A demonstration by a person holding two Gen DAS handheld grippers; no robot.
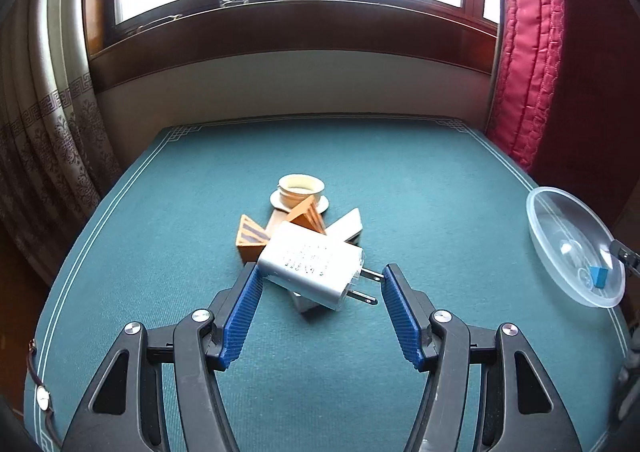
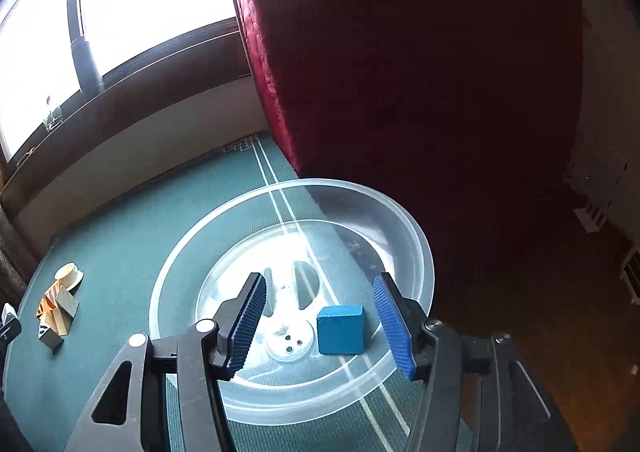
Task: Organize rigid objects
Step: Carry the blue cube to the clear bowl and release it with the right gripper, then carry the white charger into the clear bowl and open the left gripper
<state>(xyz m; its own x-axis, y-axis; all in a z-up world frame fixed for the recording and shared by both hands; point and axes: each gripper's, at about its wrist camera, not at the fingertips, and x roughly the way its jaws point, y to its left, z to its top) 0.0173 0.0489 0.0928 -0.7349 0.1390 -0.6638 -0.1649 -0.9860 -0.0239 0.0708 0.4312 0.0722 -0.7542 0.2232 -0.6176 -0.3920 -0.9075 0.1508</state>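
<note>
The left gripper [image 1: 320, 284] clamps a plug adapter [image 1: 310, 270] end to end, one pad on its back and one on its prongs, lifted above the wooden pile [image 1: 280, 230]; this looks like carrying it to the bowl [image 2: 400, 220]. The right gripper [image 2: 318, 316] stands apart over the clear plastic bowl, where a matte blue block [image 2: 341, 330] lies free, probably just dropped.

Green-clothed table [image 1: 400, 172], white border lines. Cup on saucer [image 1: 300, 192], wooden blocks [image 1: 252, 238] clustered mid-table; clear plastic bowl [image 1: 560, 220] set at right edge.
</note>
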